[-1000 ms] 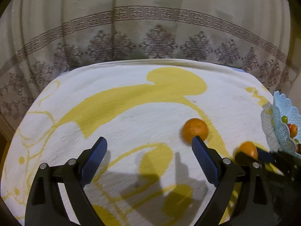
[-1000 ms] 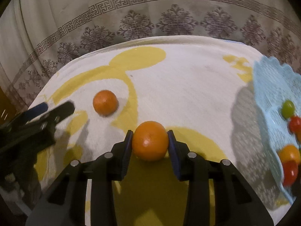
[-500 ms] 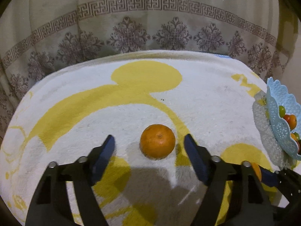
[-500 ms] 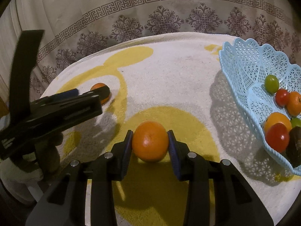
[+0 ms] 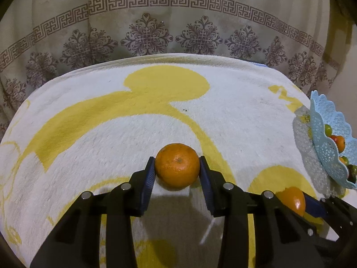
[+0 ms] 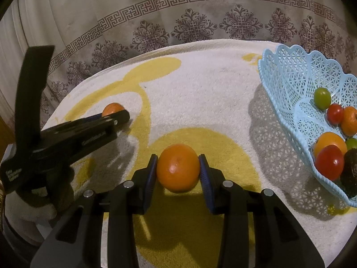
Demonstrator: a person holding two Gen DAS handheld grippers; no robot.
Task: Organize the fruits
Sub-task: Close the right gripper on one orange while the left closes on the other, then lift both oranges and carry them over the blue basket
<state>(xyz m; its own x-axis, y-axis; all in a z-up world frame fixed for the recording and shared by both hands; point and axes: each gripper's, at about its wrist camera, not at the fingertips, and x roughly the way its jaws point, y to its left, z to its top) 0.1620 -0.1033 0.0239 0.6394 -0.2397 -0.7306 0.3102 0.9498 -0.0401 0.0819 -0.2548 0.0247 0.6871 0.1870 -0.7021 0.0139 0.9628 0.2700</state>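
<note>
Cream curtain (image 5: 178,22) with a brown key border and floral medallions hangs behind everything. Below it, a white towel (image 5: 111,134) printed with broad yellow shapes covers the tabletop. At the right edge stands a pale blue lattice basket (image 6: 290,71) with a scalloped rim; it holds a green fruit (image 6: 322,98), a small red one, several orange ones, a larger red one (image 6: 330,162) and a dark fruit at the frame's edge.

Left claw (image 5: 177,174) is closed narrow around a mandarin (image 5: 177,166), its blue pads pressing both sides, the fruit resting low on the towel well left of the basket. Right claw (image 6: 178,175) likewise grips an orange (image 6: 178,167) between its blue pads, above a yellow patch of towel, nearer the basket but clear of its rim. In the right wrist view the left claw's black body (image 6: 67,138) reaches in from the left, the mandarin partly hidden behind its tip.
</note>
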